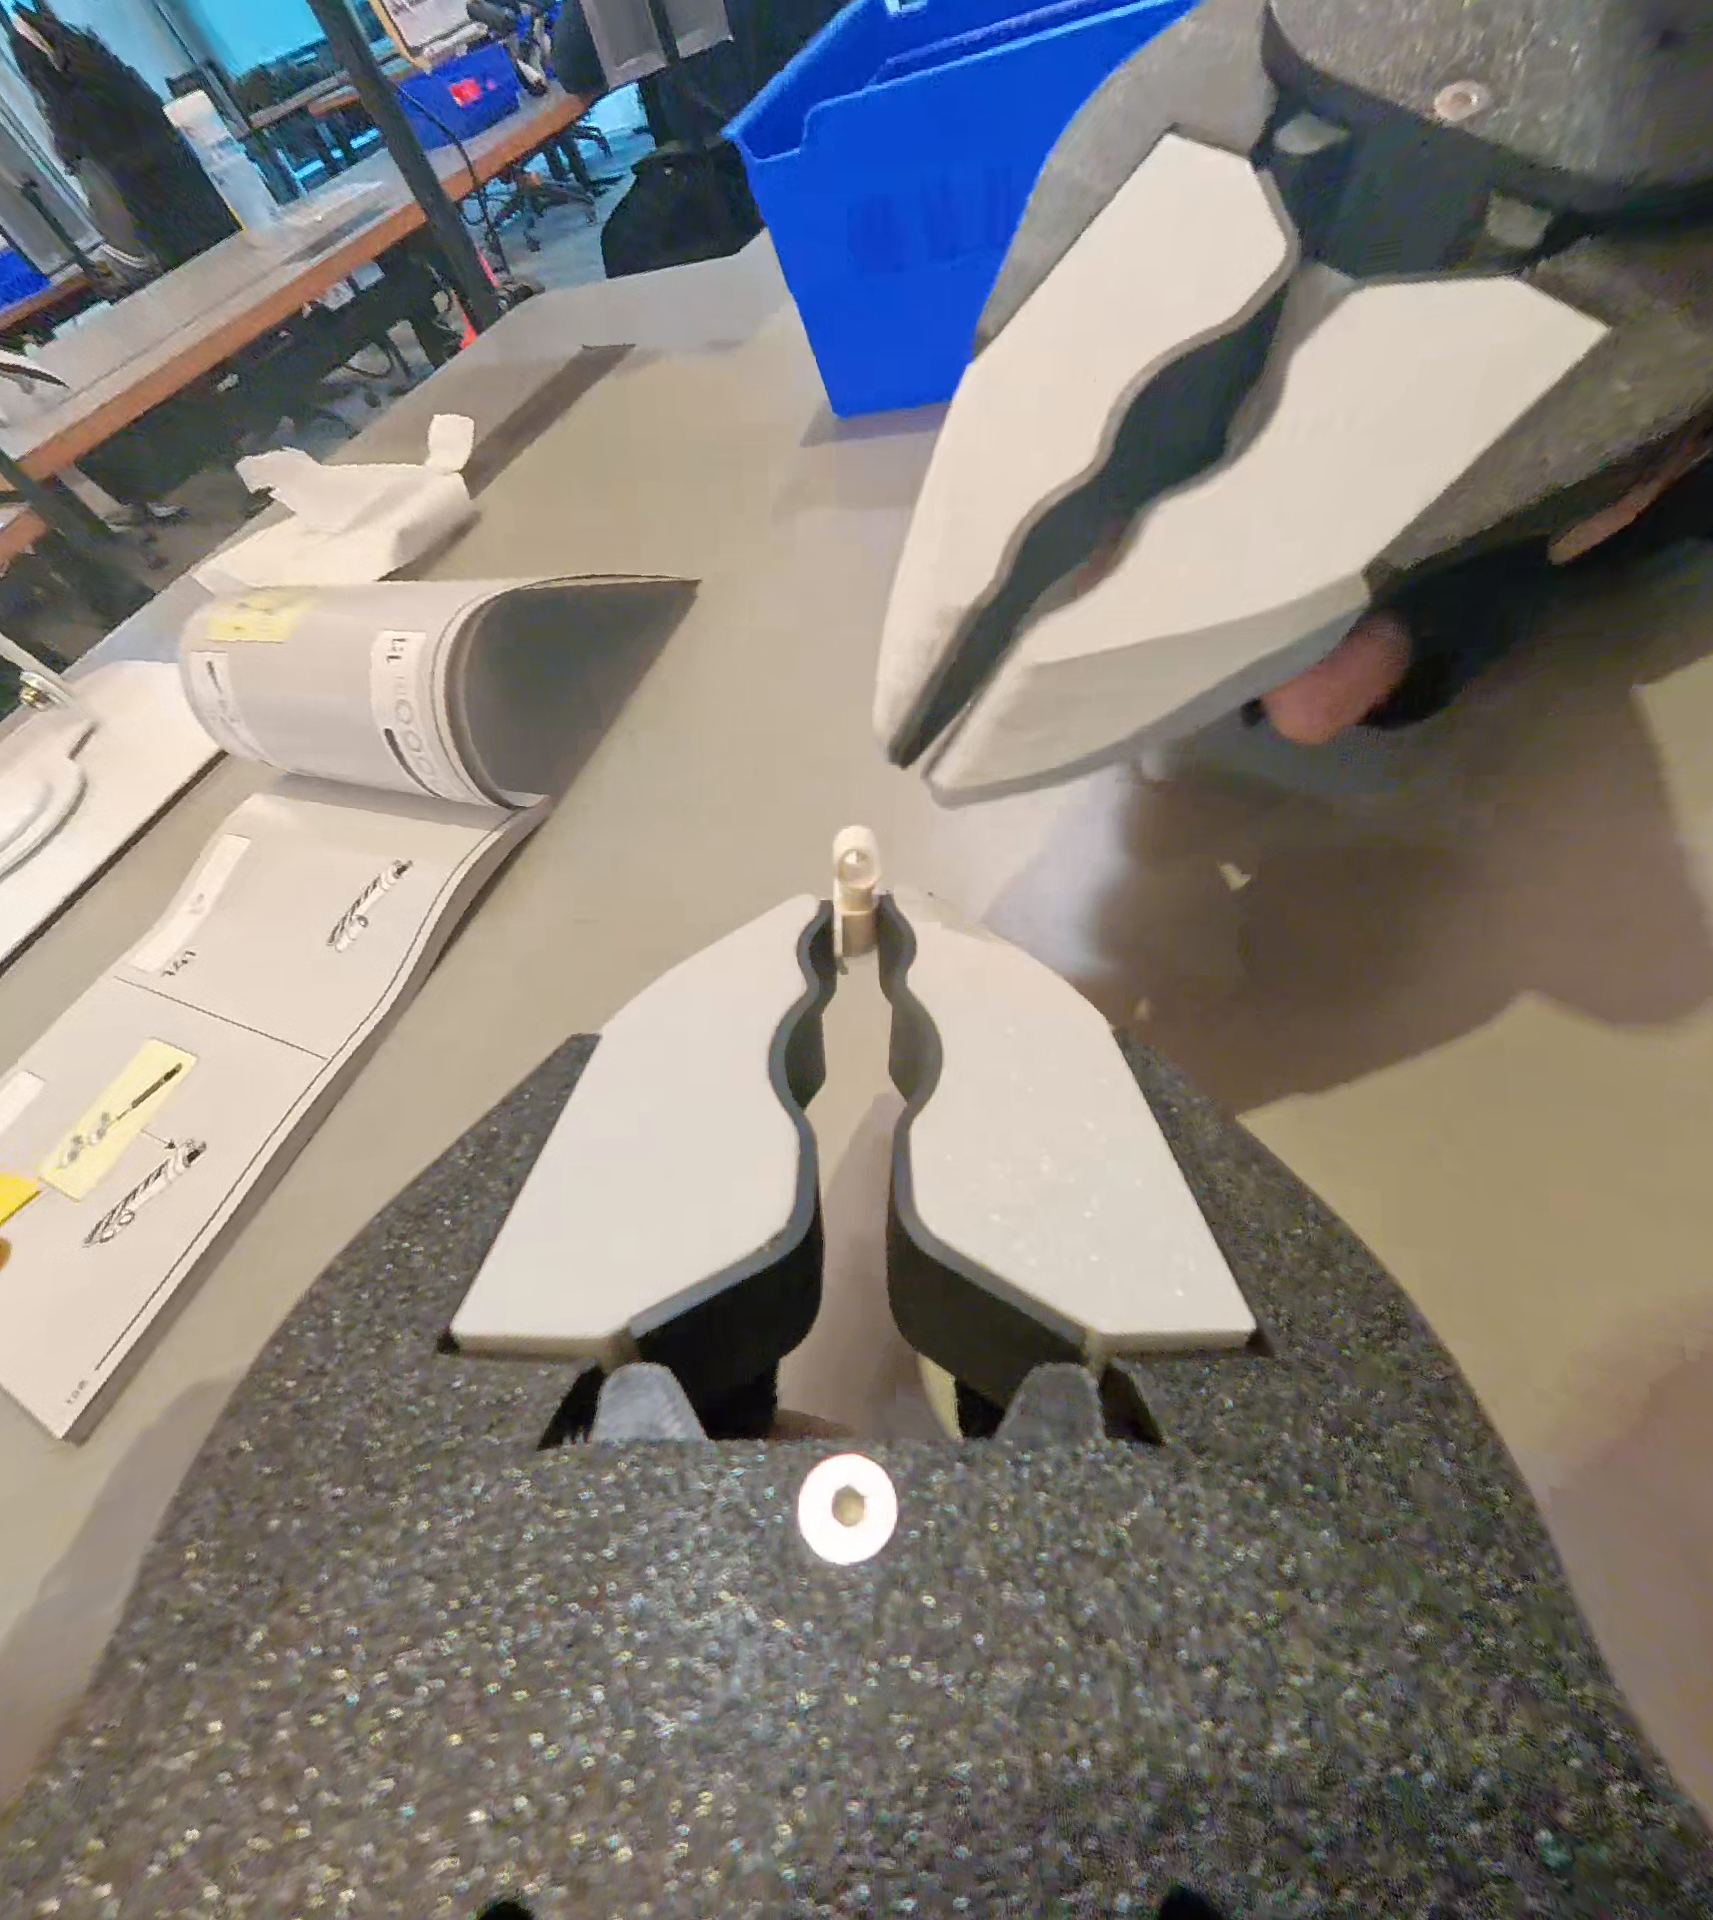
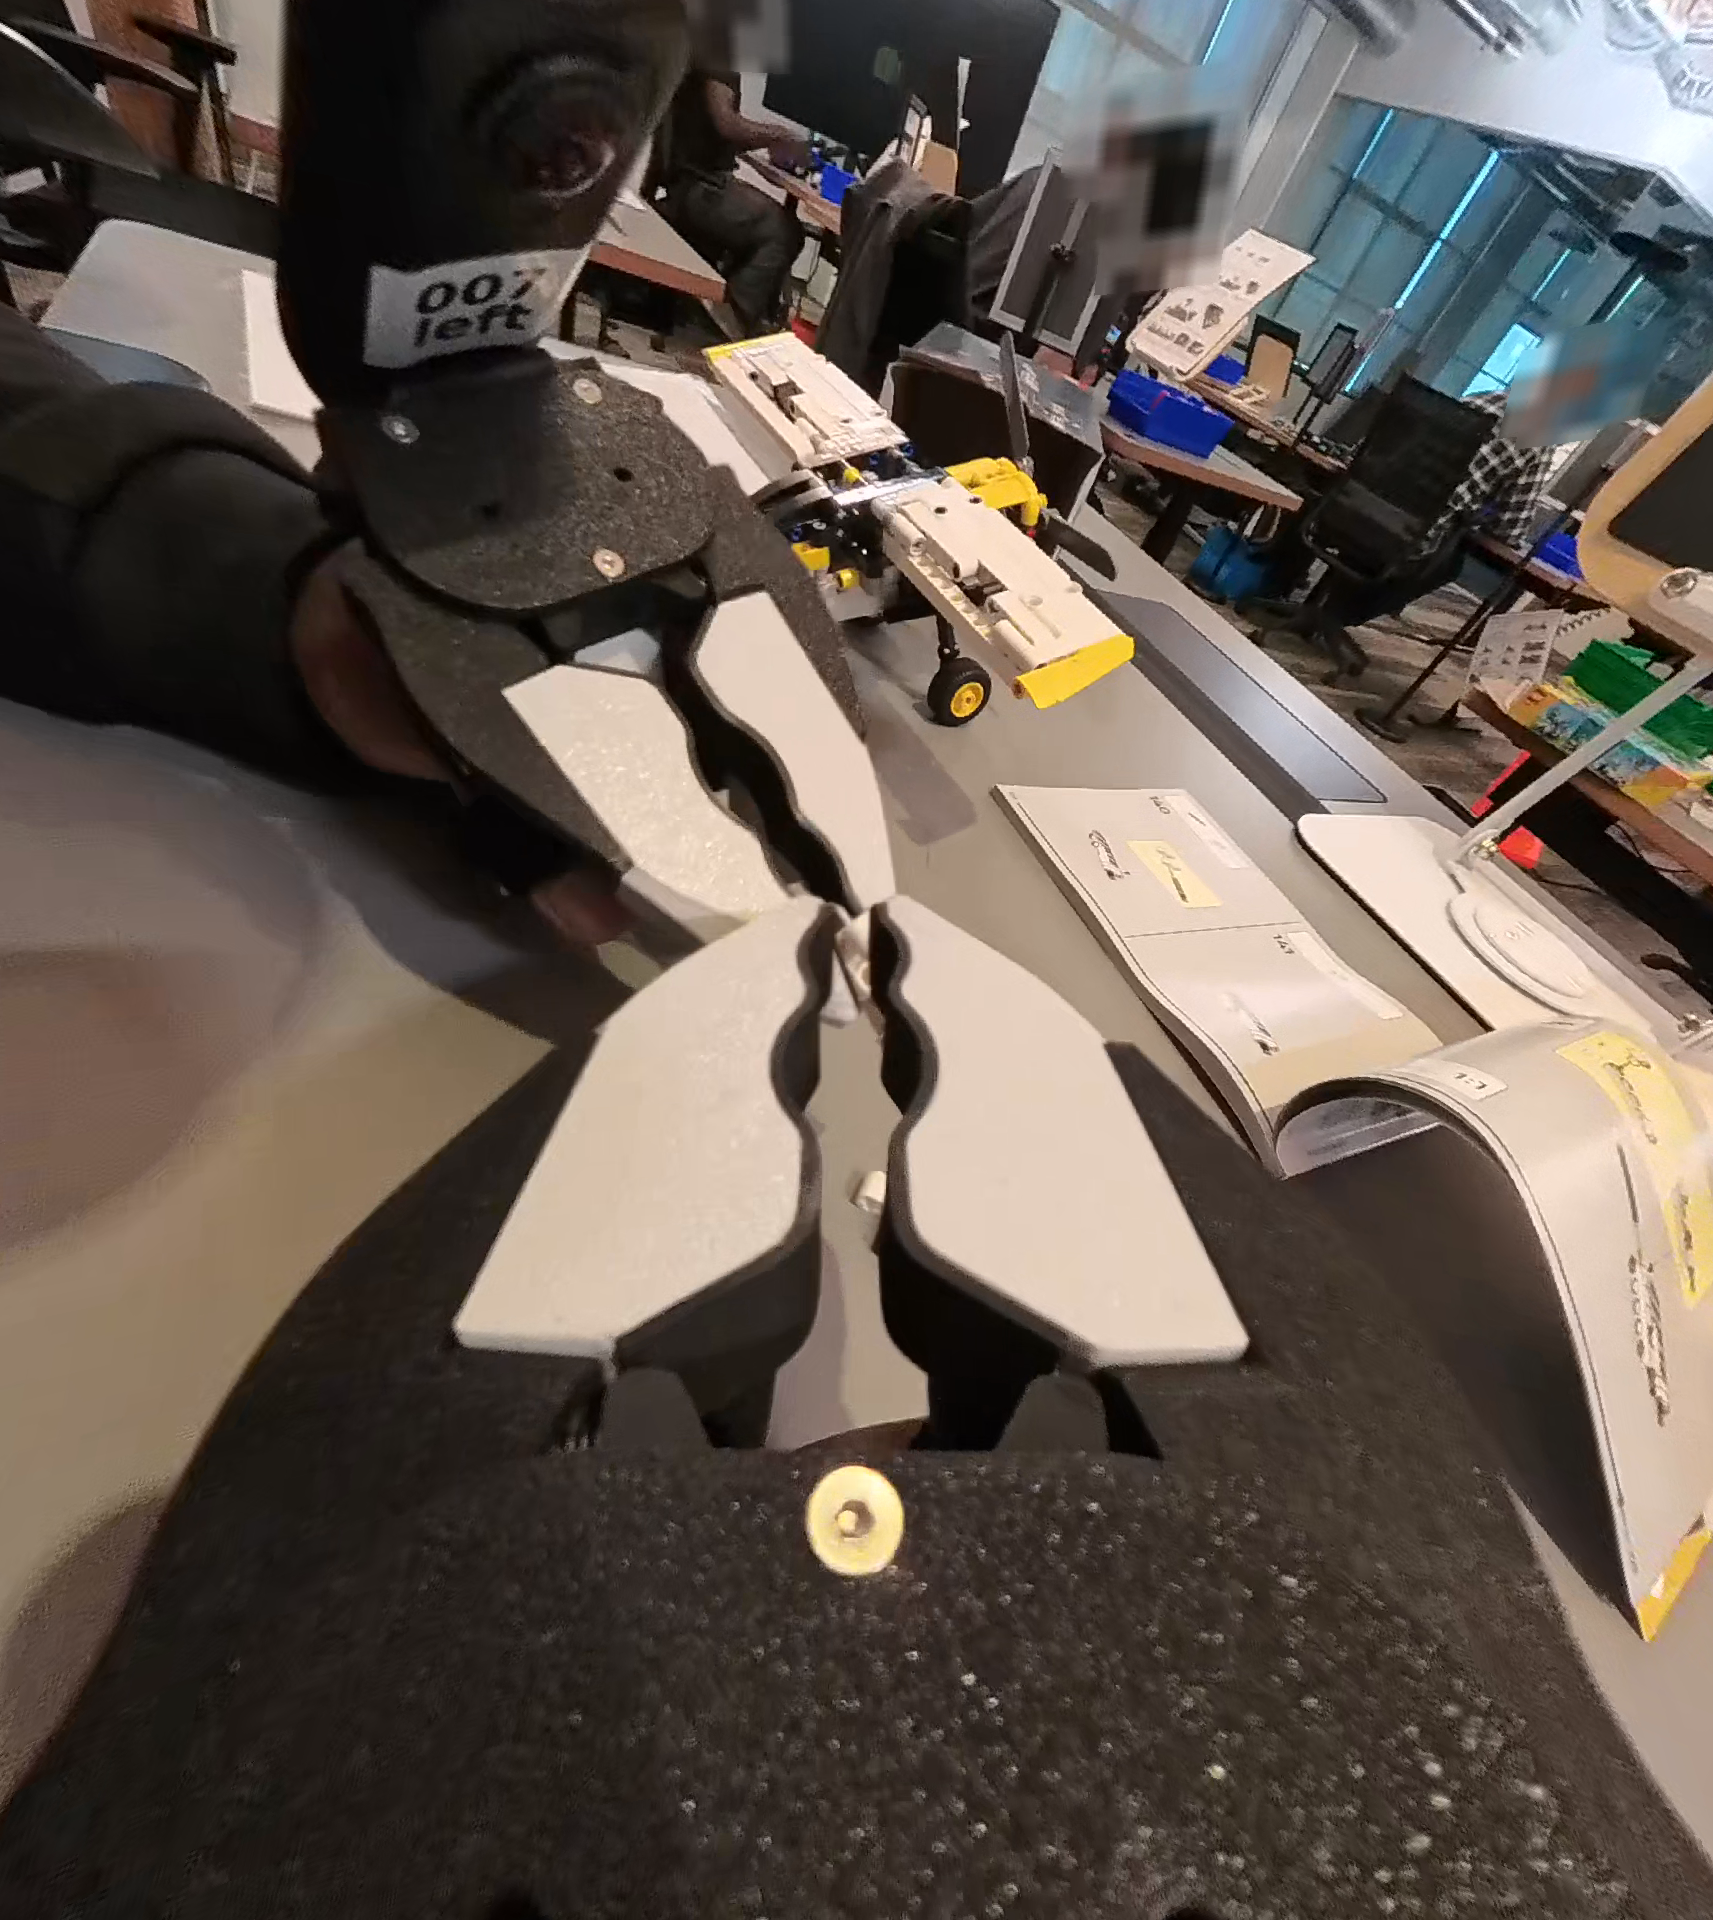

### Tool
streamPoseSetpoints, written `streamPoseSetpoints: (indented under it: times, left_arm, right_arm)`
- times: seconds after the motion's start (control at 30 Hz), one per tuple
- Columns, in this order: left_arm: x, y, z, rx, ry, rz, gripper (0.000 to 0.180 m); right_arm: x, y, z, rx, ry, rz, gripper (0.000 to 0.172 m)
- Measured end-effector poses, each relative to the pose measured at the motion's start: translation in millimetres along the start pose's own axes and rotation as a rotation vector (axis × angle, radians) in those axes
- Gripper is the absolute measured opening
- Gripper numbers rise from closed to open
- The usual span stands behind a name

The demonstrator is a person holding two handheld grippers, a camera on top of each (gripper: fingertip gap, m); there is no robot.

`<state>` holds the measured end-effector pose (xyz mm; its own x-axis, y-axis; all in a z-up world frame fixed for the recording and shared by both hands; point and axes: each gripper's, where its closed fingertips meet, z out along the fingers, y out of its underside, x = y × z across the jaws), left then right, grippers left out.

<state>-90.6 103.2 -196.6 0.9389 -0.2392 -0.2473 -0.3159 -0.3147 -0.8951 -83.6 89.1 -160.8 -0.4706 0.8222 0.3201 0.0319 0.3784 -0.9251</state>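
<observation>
My left gripper (image 1: 853, 920) is shut on a small beige connector piece (image 1: 853, 883). The piece has a round hole at its outer end and sticks out past the fingertips, just above the grey table (image 1: 727, 727). My right gripper (image 1: 919, 764) hangs close above and to the right of that piece, pointing at it. In the right wrist view my right gripper (image 2: 854, 961) is shut on a small light grey piece (image 2: 850, 977) in its tip notch. The left gripper's tips (image 2: 857, 899) stand right against mine there.
An open instruction booklet (image 1: 260, 987) lies to the left, its pages curling up; it also shows in the right wrist view (image 2: 1247, 935). A blue bin (image 1: 883, 208) stands behind. A white and yellow brick aeroplane (image 2: 935, 540) stands farther off. A small white part (image 2: 871, 1190) lies on the table. Left and right tips are no more than a few centimetres apart.
</observation>
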Motion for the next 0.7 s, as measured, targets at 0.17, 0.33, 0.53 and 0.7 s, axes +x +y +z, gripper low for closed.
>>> streamPoseSetpoints:
  times: [0.17, 0.33, 0.53, 0.7]
  left_arm:
    - [7, 1, 3, -0.018, 0.010, 0.047, 0.007]
    - [6, 0, 3, -0.013, 0.009, 0.045, 0.007]
    - [7, 1, 4, -0.019, 0.007, 0.066, 0.007]
    - [6, 3, 4, -0.033, -0.012, 0.104, 0.007]
  right_arm:
    - [0, 4, 3, -0.033, 0.001, 0.000, 0.000]
    - [-3, 13, 4, -0.061, -0.040, 0.041, 0.000]
    - [-2, 13, 3, -0.056, -0.055, 0.079, 0.000]
    - [-6, 16, 4, -0.070, -0.079, 0.086, 0.000]
